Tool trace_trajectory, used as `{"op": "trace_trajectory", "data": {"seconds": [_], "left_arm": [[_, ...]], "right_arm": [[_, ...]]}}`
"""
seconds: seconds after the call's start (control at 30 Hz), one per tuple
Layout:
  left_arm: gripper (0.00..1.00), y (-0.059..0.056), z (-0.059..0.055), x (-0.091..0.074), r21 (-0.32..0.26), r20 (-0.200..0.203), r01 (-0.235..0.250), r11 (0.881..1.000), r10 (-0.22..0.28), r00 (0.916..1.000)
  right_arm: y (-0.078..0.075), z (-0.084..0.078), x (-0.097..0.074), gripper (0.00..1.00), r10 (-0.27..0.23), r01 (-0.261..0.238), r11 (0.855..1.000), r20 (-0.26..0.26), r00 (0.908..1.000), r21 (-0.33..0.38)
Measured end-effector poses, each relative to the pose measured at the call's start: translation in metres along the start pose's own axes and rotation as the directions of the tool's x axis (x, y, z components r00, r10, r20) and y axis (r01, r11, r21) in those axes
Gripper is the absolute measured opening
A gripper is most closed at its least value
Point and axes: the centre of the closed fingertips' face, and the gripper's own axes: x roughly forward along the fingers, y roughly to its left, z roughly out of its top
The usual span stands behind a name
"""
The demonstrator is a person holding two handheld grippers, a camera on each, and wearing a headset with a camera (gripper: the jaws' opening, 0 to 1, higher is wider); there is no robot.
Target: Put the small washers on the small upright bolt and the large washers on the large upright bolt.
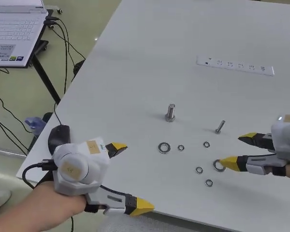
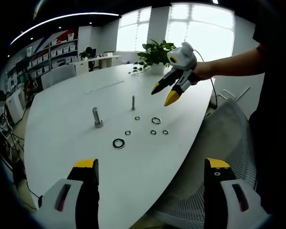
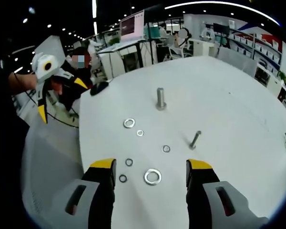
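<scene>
Left tongs (image 1: 130, 176): open, jaws wide apart, nothing gripped; held at the near-left corner of the tabletop (image 1: 135, 72), well apart from all parts. Right tongs (image 1: 238, 150): open, nothing gripped; jaws point in from the right side. First large washer (image 1: 218, 166): flat on tabletop; in head view the lower jaw tip of the right tongs meets its edge, contact cannot be told. In the right gripper view this washer lies between the two jaws, apart from both. Large bolt (image 1: 170, 112): upright, head down, approx. mid-tabletop, shank bare. Small bolt (image 1: 220, 126): to the right of the large bolt, head down, shank bare; reads upright in the left gripper view. Second large washer (image 1: 164, 147): flat, in front of the large bolt. First small washer (image 1: 181, 148): flat, just beside the second large washer. Second small washer (image 1: 206, 144): flat, near the small bolt base. Third small washer (image 1: 199, 170) and fourth small washer (image 1: 209, 182): flat, near the first large washer, on its near side. Power strip (image 1: 234, 65): far side of tabletop, well apart from the bolts. Laptop (image 1: 14, 29): on a separate stand at far left. Mouse (image 1: 58, 137): at left tabletop edge, near the left tongs.
</scene>
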Motion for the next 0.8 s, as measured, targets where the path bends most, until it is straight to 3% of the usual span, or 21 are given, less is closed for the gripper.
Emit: {"op": "trace_trajectory", "data": {"seconds": [0.4,0.6,0.8], "left_arm": [[0.91,0.001,0.0,-0.002,0.008,-0.002,0.015,1.0,-0.015,0.9999],[0.9,0.004,-0.004,0.0,0.017,-0.014,0.023,1.0,-0.023,0.9996],[0.9,0.007,-0.004,0.001,0.006,-0.012,0.026,1.0,-0.026,0.9996]], "right_arm": [[-0.007,0.001,0.022,0.53,0.008,-0.013,0.998,-0.089,0.996,-0.062],[-0.013,-0.001,0.032,0.5,0.01,-0.029,0.992,-0.158,0.9873,-0.121],[-0.017,0.002,0.044,0.46,0.024,-0.051,0.99,-0.194,0.9807,-0.132]]}}
